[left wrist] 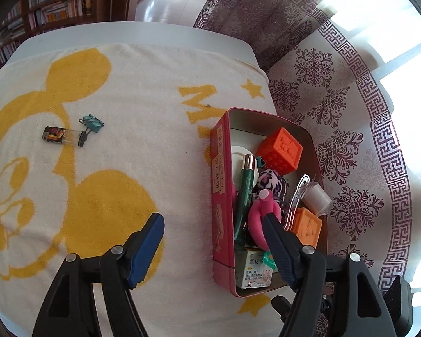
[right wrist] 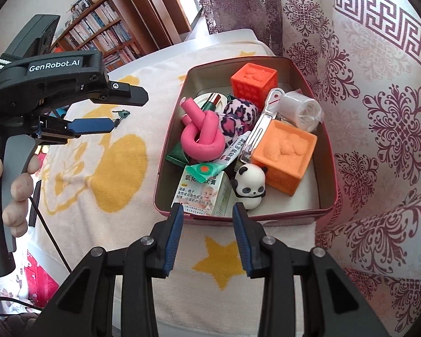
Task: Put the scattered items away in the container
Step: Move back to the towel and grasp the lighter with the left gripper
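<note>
My left claw (left wrist: 214, 221) is standing wide apart with nothing between its blue pads, one finger over the towel (left wrist: 126, 146) and the other over the pink knot toy (left wrist: 259, 219) inside the red tin (left wrist: 220, 196). My right claw (right wrist: 207, 210) hangs part open and empty at the tin's near rim, just short of the medicine box (right wrist: 203, 193) and the little panda (right wrist: 251, 186). Out on the towel, well apart from the tin, I've got a lighter (left wrist: 60, 136) and a teal binder clip (left wrist: 92, 123) lying just beside each other.
</note>
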A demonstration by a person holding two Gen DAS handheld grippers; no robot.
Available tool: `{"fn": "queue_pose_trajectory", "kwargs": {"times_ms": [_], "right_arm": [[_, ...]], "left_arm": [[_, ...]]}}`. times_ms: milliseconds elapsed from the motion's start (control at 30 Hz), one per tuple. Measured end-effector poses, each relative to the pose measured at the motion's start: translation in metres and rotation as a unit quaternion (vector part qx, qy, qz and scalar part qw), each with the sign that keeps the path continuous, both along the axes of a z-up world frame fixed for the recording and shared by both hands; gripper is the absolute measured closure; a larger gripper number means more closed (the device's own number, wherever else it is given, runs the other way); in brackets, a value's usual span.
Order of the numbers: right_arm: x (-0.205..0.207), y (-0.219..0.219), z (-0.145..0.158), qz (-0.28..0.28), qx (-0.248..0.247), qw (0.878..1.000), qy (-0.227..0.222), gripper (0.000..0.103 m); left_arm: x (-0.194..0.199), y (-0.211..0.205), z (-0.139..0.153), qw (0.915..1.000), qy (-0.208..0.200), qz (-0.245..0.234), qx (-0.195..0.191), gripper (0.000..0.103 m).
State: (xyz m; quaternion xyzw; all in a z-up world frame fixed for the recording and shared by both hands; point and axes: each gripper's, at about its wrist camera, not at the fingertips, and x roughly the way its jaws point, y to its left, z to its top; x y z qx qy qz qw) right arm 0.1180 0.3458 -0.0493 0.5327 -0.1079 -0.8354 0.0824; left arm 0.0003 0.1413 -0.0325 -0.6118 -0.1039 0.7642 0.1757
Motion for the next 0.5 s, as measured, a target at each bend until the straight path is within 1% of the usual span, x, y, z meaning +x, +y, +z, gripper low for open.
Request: {"fn": "queue_pose_trajectory", "kwargs": {"times_ms": [267, 500], "right_arm": [[-0.011, -0.034, -0.002, 0.021, -0.008, 1.0, -0.011, 0.063], [-0.026, -0.074, -0.007, 0.048, -0.016, 0.998, -0.025, 0.063]], "left_arm": [[-0.007, -0.066, -0.013, 0.9985, -0.016, 0.052, -0.01, 0.029], [-0.014, -0.129, -0.026, 0.9944, -0.028, 0.099, -0.022, 0.029]]}}
